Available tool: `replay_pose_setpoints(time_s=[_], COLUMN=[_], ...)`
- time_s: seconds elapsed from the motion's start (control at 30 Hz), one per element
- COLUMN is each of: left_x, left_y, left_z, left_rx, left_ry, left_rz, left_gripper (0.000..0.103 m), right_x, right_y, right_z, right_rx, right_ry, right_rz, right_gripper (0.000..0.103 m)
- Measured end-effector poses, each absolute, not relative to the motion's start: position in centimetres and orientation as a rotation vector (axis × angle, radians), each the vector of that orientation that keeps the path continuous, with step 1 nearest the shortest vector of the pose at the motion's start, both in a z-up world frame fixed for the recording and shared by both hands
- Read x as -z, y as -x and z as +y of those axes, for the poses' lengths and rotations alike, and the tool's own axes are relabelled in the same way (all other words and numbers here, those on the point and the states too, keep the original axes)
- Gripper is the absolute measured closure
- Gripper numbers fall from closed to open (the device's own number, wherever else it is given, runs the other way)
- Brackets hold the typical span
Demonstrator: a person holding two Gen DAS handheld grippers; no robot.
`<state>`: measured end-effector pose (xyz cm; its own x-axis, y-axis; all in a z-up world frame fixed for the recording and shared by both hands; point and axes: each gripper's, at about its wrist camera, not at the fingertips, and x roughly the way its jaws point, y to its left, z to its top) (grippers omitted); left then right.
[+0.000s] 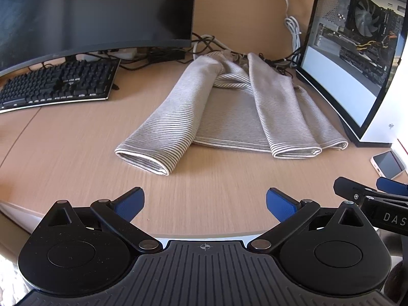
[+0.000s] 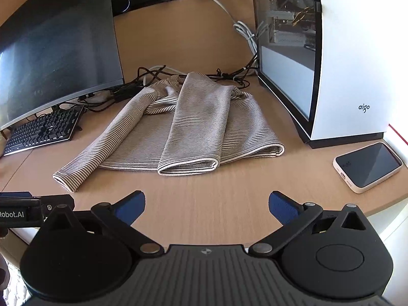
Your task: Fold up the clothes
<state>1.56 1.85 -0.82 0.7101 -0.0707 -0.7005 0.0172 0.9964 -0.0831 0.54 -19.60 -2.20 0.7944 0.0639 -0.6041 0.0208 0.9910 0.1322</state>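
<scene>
Two grippers are seen low over the near edge of the bench (image 1: 76,158), both released with jaws spread wide and nothing between them: left gripper (image 1: 205,204), right gripper (image 2: 207,207). Each is partly caught in the other's view, the right one cut off at the right edge of the left wrist view, the left one cut off at the left edge of the right wrist view. Striped top (image 1: 229,117) is laid flat mid-bench, well apart from both grippers, with both sleeves folded in over the body and cuffs pointing toward the cameras. The left sleeve cuff (image 1: 145,159) overhangs past the hem; the right cuff (image 1: 297,150) ends just past it. The collar area is bunched and hard to make out, touching a tangle of cables (image 2: 153,72) behind it. Monitor (image 1: 89,12) is cropped top and left, with keyboard (image 1: 56,84) partly under it. PC case (image 2: 331,58) is cropped at the top, just beside the top's right edge. Phone (image 2: 368,167) lies screen-up near the case; in the left wrist view it is partly cut off.
</scene>
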Motion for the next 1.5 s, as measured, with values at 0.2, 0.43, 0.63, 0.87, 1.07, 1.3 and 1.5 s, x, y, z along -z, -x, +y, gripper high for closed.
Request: replay_pose_setpoints(time_s=[0.2, 0.43, 0.63, 0.87, 1.07, 1.3, 1.5], left_x=[0.9, 1.0, 0.9, 0.8, 0.6, 0.3, 0.2], left_y=[-1.6, -1.6, -1.4, -1.3, -1.2, -1.5, -2.4], left_z=[1.9, 1.9, 1.8, 1.7, 1.7, 2.0, 2.5], left_rx=[0.045, 0.048, 0.048, 0.050, 0.055, 0.058, 0.075], left_ry=[0.078, 0.077, 0.077, 0.074, 0.074, 0.078, 0.080], left_rz=[0.785, 0.785, 0.780, 0.772, 0.763, 0.748, 0.747], left_gripper=[0.000, 0.000, 0.000, 0.000, 0.000, 0.000, 0.000], right_x=[2.3, 2.4, 2.4, 2.4, 2.3, 2.0, 1.9], right_y=[-0.7, -0.5, -0.5, -0.4, -0.3, -0.4, -0.9], right_z=[-19.7, -19.7, -19.8, -19.9, -20.0, -19.7, -19.5], right_rx=[-0.023, -0.024, -0.024, -0.027, -0.020, -0.017, -0.004], right_ry=[-0.134, -0.135, -0.135, -0.135, -0.136, -0.133, -0.134], right_rz=[0.654, 0.657, 0.656, 0.655, 0.651, 0.645, 0.646], right_gripper=[0.000, 0.000, 0.000, 0.000, 0.000, 0.000, 0.000])
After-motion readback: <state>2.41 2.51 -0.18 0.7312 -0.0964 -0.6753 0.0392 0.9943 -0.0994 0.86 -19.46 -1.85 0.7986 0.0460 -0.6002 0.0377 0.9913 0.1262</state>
